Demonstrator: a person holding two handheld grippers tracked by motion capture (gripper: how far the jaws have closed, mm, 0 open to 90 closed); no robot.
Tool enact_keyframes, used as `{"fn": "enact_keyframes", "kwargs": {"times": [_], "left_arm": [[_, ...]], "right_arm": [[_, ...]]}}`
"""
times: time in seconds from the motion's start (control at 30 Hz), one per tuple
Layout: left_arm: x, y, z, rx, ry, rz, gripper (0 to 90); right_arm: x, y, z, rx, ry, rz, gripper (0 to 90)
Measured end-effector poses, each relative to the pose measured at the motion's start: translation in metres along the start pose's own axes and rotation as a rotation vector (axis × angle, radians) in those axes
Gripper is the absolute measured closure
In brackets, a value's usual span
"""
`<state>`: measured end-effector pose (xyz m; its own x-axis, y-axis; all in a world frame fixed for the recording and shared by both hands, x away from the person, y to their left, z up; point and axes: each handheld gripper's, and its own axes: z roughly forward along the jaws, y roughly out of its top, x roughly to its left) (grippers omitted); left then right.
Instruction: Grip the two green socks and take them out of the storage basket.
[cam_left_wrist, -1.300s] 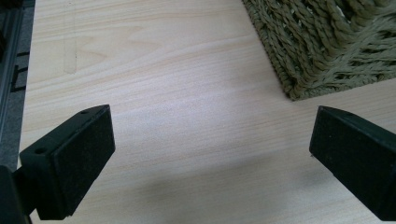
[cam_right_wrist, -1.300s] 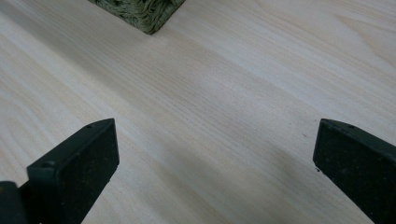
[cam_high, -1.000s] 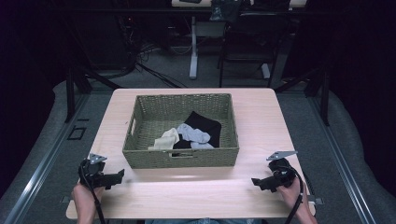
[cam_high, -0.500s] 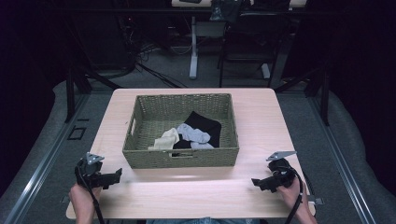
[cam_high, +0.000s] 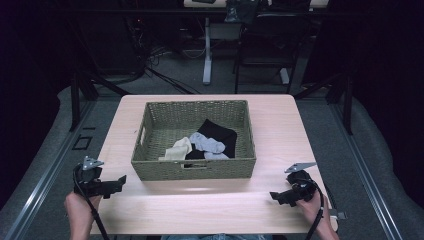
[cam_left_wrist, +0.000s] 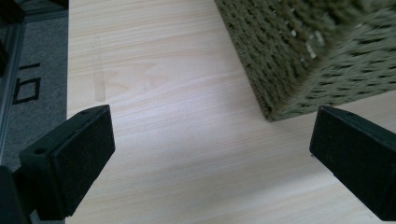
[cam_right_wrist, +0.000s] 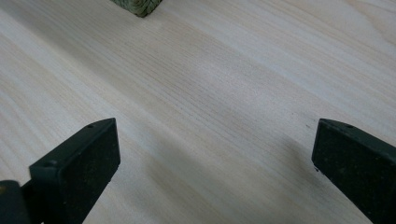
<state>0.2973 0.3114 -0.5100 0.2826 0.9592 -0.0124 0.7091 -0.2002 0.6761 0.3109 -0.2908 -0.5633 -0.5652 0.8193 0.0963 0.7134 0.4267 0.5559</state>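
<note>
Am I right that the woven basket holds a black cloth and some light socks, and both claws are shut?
Not quite. The left claw and right claw are open, empty, shown in each gripper view. The woven basket does hold the black cloth and light socks.

Basket (cam_left_wrist: 317, 51) is cut off by top and right edges in the left gripper view, weave blurred; only a corner (cam_right_wrist: 137, 5) is caught in the right gripper view. Socks (cam_high: 202, 146) are partly hidden behind the near basket wall, count not resolvable. Right tool (cam_high: 278, 196) jaws are too small to be read in the high view.
</note>
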Motion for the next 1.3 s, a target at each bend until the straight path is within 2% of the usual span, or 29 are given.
{"fn": "enact_keyframes", "kwargs": {"times": [0.03, 0.07, 0.1, 0.2, 0.23, 0.27, 0.3, 0.47, 0.5, 0.53, 0.63, 0.67, 0.7, 0.73, 0.83, 0.87, 0.9, 0.93, 1.0, 1.1, 1.13, 1.17, 1.23, 1.3], "left_arm": [[-0.001, 0.002, -0.004, 0.001, -0.027, -0.012, 0.0], [-0.001, 0.002, -0.004, 0.001, -0.027, -0.012, 0.0], [-0.002, 0.005, -0.008, -0.004, -0.051, -0.019, 0.0], [-0.004, 0.010, -0.011, -0.010, -0.065, -0.011, 0.0], [-0.005, 0.016, -0.015, -0.021, -0.082, -0.005, 0.0], [-0.005, 0.016, -0.015, -0.021, -0.082, -0.005, 0.0], [-0.005, 0.022, -0.018, -0.027, -0.090, 0.000, 0.0], [-0.006, 0.037, -0.022, -0.039, -0.100, 0.015, 0.0], [-0.008, 0.046, -0.024, -0.040, -0.106, 0.032, 0.0], [-0.008, 0.046, -0.024, -0.040, -0.106, 0.032, 0.0], [-0.015, 0.066, -0.025, -0.046, -0.118, 0.059, 0.0], [-0.015, 0.066, -0.025, -0.046, -0.118, 0.059, 0.0], [-0.018, 0.076, -0.024, -0.037, -0.129, 0.081, 0.0], [-0.018, 0.076, -0.024, -0.037, -0.129, 0.081, 0.0], [-0.026, 0.096, -0.019, -0.030, -0.154, 0.107, 0.0], [-0.026, 0.096, -0.019, -0.030, -0.154, 0.107, 0.0], [-0.028, 0.100, -0.017, -0.034, -0.160, 0.111, 0.0], [-0.031, 0.104, -0.016, -0.030, -0.163, 0.116, 0.0], [-0.038, 0.117, -0.010, -0.014, -0.171, 0.140, 0.0], [-0.044, 0.126, -0.005, 0.003, -0.182, 0.156, 0.0], [-0.046, 0.128, -0.003, 0.009, -0.193, 0.156, 0.0], [-0.048, 0.132, 0.000, 0.014, -0.205, 0.162, 0.0], [-0.051, 0.138, 0.006, 0.041, -0.220, 0.169, 0.0], [-0.055, 0.142, 0.013, 0.063, -0.229, 0.178, 0.0]], "right_arm": [[0.000, 0.001, 0.001, -0.010, 0.001, -0.009, 0.4], [0.000, 0.001, 0.001, -0.010, 0.001, -0.009, 0.4], [0.001, 0.002, 0.001, -0.006, 0.012, -0.011, 0.4], [0.002, 0.002, 0.003, -0.012, 0.005, -0.011, 0.4], [0.002, 0.002, 0.003, -0.014, 0.020, -0.008, 0.5], [0.002, 0.002, 0.003, -0.014, 0.020, -0.008, 0.5], [0.002, 0.003, 0.003, 0.000, -0.007, -0.016, 0.5], [0.004, 0.001, 0.003, -0.002, -0.003, -0.007, 0.6], [0.003, 0.000, 0.001, 0.006, -0.005, -0.009, 0.7], [0.003, 0.000, 0.001, 0.006, -0.005, -0.009, 0.7], [0.002, -0.002, 0.000, 0.010, -0.009, -0.004, 0.8], [0.002, -0.002, 0.000, 0.010, -0.009, -0.004, 0.8], [0.002, -0.004, -0.001, 0.007, -0.009, 0.004, 0.9], [0.002, -0.004, -0.001, 0.007, -0.009, 0.004, 0.9], [0.003, -0.002, 0.000, -0.011, -0.013, 0.004, 1.0], [0.003, -0.002, 0.000, -0.011, -0.013, 0.004, 1.0], [0.003, -0.001, 0.001, 0.015, -0.019, -0.011, 1.0], [0.003, -0.001, 0.001, 0.015, -0.019, -0.011, 1.0], [0.003, -0.002, 0.002, 0.013, 0.003, -0.003, 1.0], [0.002, -0.003, 0.000, 0.012, -0.013, 0.003, 1.1], [0.002, -0.004, -0.001, 0.006, -0.008, 0.003, 1.1], [0.001, -0.004, -0.001, 0.009, -0.023, 0.002, 1.1], [0.002, -0.003, -0.001, 0.002, -0.012, 0.004, 1.1], [0.003, -0.003, 0.000, 0.010, -0.020, -0.005, 1.1]]}}
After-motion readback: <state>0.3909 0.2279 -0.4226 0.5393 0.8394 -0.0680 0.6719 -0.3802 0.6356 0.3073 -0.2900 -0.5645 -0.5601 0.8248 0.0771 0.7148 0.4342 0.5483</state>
